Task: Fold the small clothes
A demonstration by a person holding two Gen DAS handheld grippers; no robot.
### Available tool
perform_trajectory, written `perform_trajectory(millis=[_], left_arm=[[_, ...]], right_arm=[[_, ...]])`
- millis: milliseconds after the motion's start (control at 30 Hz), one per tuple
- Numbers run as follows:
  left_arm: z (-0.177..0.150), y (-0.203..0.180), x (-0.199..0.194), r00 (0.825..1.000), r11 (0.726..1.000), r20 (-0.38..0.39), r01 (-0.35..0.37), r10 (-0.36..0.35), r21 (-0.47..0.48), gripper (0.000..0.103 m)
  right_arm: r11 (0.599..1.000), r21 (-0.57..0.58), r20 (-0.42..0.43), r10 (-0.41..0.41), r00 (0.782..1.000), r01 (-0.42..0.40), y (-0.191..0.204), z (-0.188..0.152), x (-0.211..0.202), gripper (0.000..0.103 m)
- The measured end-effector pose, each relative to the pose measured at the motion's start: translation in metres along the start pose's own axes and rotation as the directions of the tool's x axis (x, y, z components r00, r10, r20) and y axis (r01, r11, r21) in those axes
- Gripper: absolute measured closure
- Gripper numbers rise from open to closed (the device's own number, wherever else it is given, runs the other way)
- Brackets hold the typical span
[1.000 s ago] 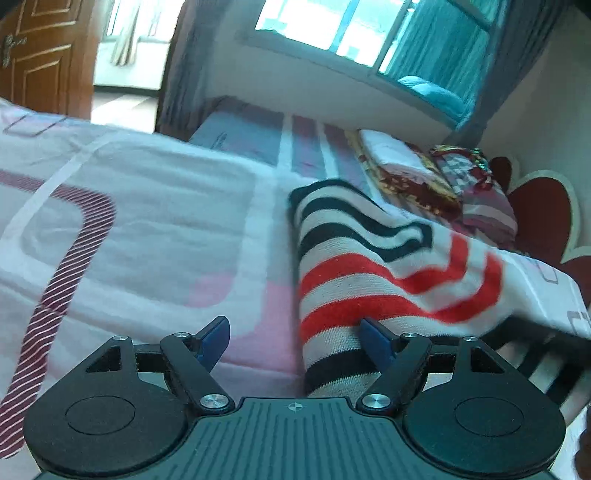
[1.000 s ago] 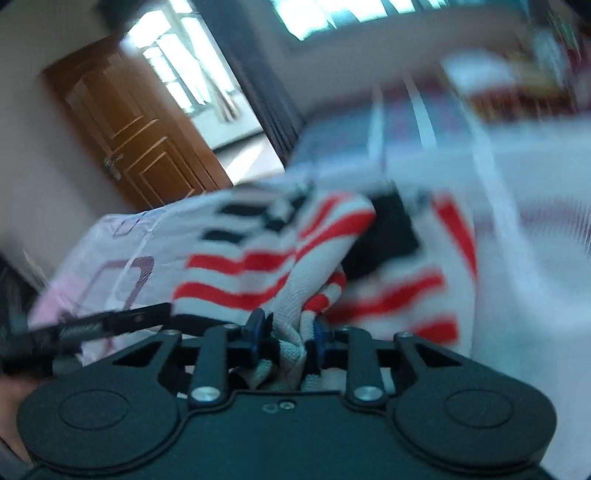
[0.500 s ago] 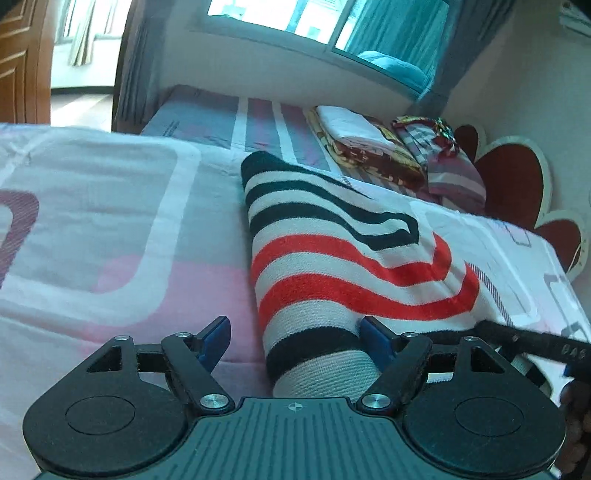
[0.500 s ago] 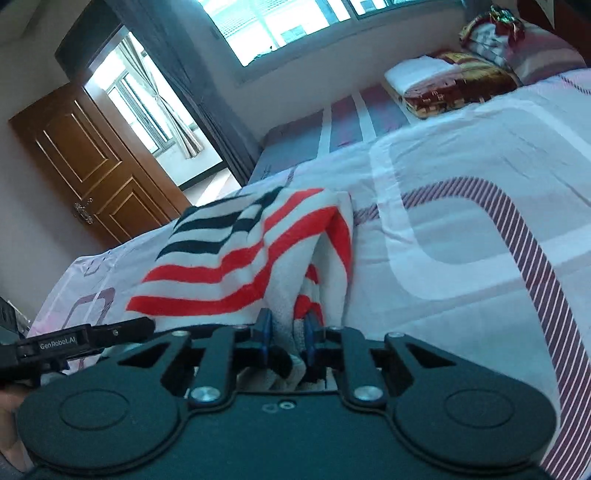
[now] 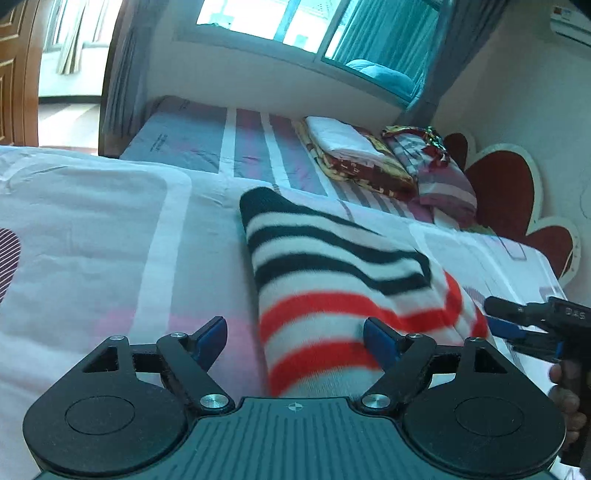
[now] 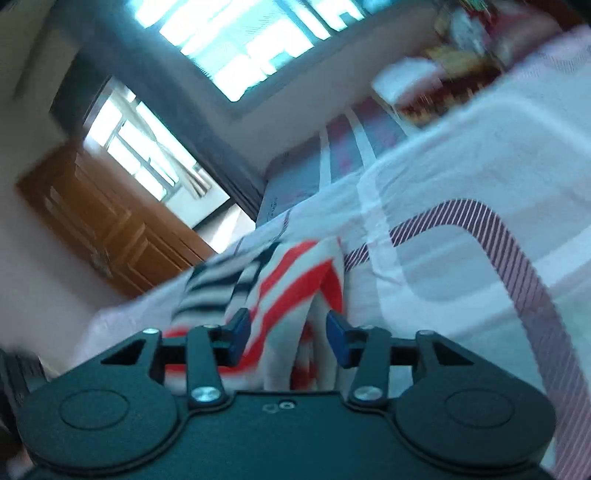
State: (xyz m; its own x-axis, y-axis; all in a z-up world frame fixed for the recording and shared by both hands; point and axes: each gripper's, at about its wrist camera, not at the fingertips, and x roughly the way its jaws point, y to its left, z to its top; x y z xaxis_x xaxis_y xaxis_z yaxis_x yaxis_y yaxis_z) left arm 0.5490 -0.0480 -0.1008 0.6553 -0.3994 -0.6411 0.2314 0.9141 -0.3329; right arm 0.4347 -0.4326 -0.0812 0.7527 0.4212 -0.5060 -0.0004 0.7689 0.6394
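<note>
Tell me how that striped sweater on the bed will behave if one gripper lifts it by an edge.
The striped sweater will probably flop and unfold: it lies in soft, rounded folds on the bed. Its fuzzy knit should grip rather than slip. It looks thick, so likely somewhat heavy for cloth.

A bed with a pink-and-white patterned sheet fills the lower and middle frame in both views. Behind it, in the left wrist view, a grey striped mattress lies below a window at the top centre, with teal curtains to its right. Folded blankets and a pillow sit at centre right, beside a red headboard. A wooden door stands at the left of the blurred right wrist view.
</note>
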Motion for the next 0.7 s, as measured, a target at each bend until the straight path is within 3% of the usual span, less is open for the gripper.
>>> perform_trajectory(millis=[100, 167, 200, 267, 333, 367, 433, 500, 600, 700], left_arm=[[0.006, 0.001, 0.013, 1.000, 1.000, -0.027, 0.007, -0.007, 0.005, 0.022], [0.005, 0.000, 0.020, 0.998, 1.000, -0.056, -0.002, 0.003, 0.016, 0.022], [0.003, -0.001, 0.021, 0.998, 1.000, -0.062, -0.007, 0.009, 0.023, 0.022], [0.000, -0.008, 0.020, 0.998, 0.998, -0.065, 0.005, -0.001, 0.056, 0.022], [-0.002, -0.013, 0.022, 0.998, 0.996, -0.061, 0.002, 0.003, 0.084, 0.022], [-0.005, -0.013, 0.027, 0.997, 0.997, -0.083, 0.003, 0.003, 0.071, 0.022], [-0.009, -0.015, 0.030, 0.997, 0.997, -0.077, -0.013, 0.019, 0.082, 0.019], [-0.008, -0.020, 0.025, 0.997, 0.994, -0.069, -0.026, 0.033, 0.105, 0.019], [-0.008, -0.019, 0.001, 0.999, 0.993, -0.041, 0.002, 0.003, 0.118, 0.019], [-0.020, -0.012, -0.031, 0.999, 0.993, -0.011, 0.038, -0.037, 0.111, 0.019]], right_arm=[[0.999, 0.023, -0.048, 0.047, 0.998, -0.046, -0.007, 0.014, 0.027, 0.066], [0.999, -0.034, -0.064, 0.029, 0.998, -0.031, -0.002, 0.018, 0.038, 0.072], [0.996, -0.087, -0.068, 0.001, 0.998, -0.007, 0.004, 0.018, 0.042, 0.091], [0.952, -0.298, -0.005, -0.070, 0.998, 0.065, 0.024, 0.012, 0.040, 0.094], [0.858, -0.500, 0.062, -0.099, 0.993, 0.117, 0.046, 0.004, 0.036, 0.094], [0.841, -0.528, 0.054, -0.106, 0.993, 0.118, 0.047, 0.004, 0.038, 0.094], [0.865, -0.489, -0.019, -0.144, 0.989, 0.116, 0.033, 0.004, 0.053, 0.094], [0.893, -0.435, -0.039, -0.146, 0.988, 0.115, 0.025, 0.004, 0.054, 0.093], [0.906, -0.392, 0.003, -0.172, 0.985, 0.159, 0.037, 0.007, 0.033, 0.069], [0.919, -0.377, -0.010, -0.130, 0.991, 0.117, 0.051, -0.006, -0.006, 0.067]])
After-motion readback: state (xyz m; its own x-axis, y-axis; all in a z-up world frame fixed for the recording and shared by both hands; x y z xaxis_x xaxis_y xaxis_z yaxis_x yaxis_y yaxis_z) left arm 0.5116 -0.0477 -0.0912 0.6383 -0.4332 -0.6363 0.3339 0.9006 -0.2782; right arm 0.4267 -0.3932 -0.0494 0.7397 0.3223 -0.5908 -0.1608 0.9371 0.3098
